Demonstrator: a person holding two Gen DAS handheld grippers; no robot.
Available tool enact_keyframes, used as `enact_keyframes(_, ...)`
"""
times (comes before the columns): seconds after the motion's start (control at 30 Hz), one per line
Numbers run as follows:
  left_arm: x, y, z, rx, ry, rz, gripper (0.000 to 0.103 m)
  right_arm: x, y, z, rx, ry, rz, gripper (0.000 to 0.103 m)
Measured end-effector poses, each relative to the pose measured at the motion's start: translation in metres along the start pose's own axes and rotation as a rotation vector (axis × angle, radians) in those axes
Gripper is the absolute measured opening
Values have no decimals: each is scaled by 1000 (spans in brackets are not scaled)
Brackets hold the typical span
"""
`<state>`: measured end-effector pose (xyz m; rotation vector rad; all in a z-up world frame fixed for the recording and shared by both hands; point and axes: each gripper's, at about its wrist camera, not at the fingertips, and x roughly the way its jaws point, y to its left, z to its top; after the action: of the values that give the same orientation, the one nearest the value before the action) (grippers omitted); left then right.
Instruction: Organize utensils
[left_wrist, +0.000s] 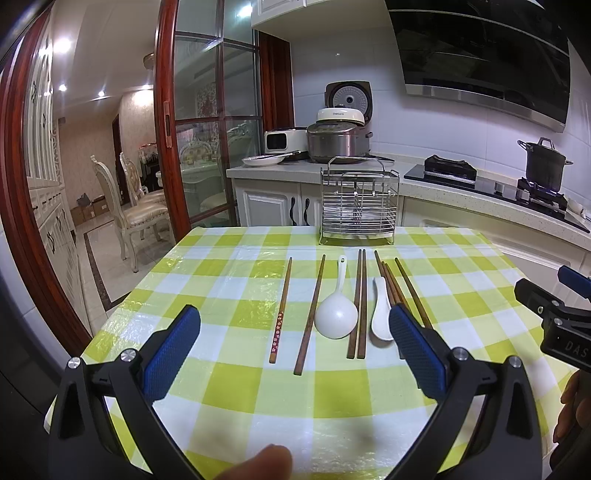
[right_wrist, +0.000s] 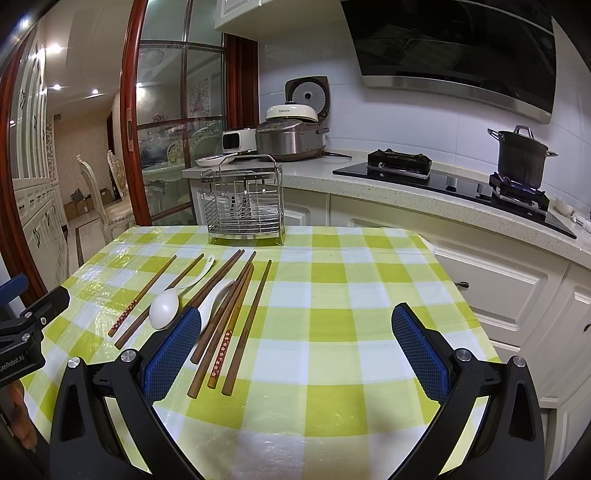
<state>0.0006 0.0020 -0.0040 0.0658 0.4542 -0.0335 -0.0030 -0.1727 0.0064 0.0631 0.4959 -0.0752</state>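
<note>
Chopsticks (left_wrist: 362, 302) and two white spoons (left_wrist: 334, 314) lined up near us, rack (left_wrist: 359, 205) far behind, our left gripper (left_wrist: 295, 343) and right gripper (right_wrist: 295, 343) both spread wide, holding nothing

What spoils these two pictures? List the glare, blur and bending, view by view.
Left wrist view: the door frame bows from the fisheye lens, ceiling lights flare white, the tablecloth shines by the far left edge, and a fingertip at the bottom is blurred. Right wrist view: the counter curves, corners go black, and glare lies on the tablecloth's left side.
</note>
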Motion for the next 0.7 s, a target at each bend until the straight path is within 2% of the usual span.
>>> enact_keyframes(0.7,-1,1,0,-2,4,-2,99,-2,0,-1,3,-4,0,97)
